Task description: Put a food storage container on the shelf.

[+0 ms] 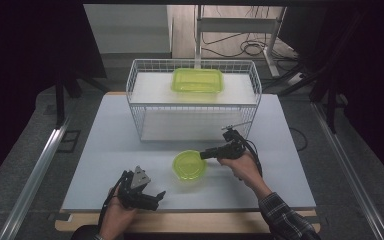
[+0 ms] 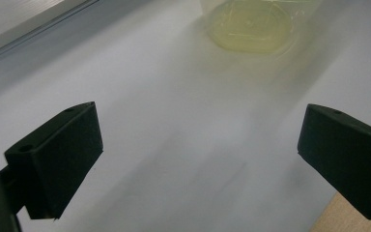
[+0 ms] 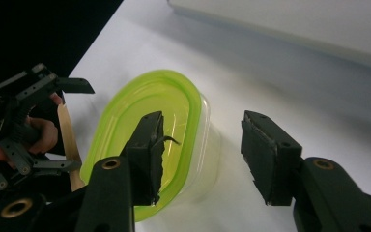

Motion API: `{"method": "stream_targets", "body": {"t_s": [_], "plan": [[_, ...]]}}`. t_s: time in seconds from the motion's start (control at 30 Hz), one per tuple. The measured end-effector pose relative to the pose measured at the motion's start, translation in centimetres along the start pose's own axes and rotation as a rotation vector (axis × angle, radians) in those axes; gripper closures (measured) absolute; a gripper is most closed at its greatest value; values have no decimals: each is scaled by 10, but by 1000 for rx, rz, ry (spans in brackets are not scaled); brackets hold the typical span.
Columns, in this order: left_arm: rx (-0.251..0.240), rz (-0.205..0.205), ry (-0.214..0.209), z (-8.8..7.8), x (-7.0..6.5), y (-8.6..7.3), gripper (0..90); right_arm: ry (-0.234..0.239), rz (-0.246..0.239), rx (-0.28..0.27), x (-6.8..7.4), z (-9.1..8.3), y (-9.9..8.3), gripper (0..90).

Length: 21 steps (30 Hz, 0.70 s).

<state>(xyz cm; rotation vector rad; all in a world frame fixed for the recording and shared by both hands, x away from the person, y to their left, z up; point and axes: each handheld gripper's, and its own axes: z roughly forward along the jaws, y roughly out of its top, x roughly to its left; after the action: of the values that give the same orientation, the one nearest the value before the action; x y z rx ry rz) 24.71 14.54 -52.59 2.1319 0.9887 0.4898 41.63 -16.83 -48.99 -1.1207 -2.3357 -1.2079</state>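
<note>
Right gripper view: right tool [image 3: 200, 159] half-closed, jaws straddling tub [image 3: 145, 140] wall for rim grasp, not yet pinched; left tool [image 2: 198, 154] held wide, idle on counter [image 2: 174, 121].

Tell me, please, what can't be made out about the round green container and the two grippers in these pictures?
- Round green container: right gripper view, one jaw covers its inside; contents unclear.
- Right gripper: high view, too small to tell whether it touches the rim.
- The container in left gripper view: blurred, cut by the top edge.
</note>
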Motion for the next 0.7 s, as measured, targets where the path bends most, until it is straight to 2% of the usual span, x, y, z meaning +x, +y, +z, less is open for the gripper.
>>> {"method": "stream_targets", "body": {"t_s": [0.23,0.43,0.53,0.7], "plan": [[6,8,1,0,-1,0,21,35,24,34,-1,8,2,594],[8,16,-1,0,-2,0,21,59,58,64,-1,13,5,730],[6,16,0,0,-1,0,21,55,67,78,0,12,5,791],[1,14,-2,0,-1,0,21,87,90,78,3,9,5,806]]}}
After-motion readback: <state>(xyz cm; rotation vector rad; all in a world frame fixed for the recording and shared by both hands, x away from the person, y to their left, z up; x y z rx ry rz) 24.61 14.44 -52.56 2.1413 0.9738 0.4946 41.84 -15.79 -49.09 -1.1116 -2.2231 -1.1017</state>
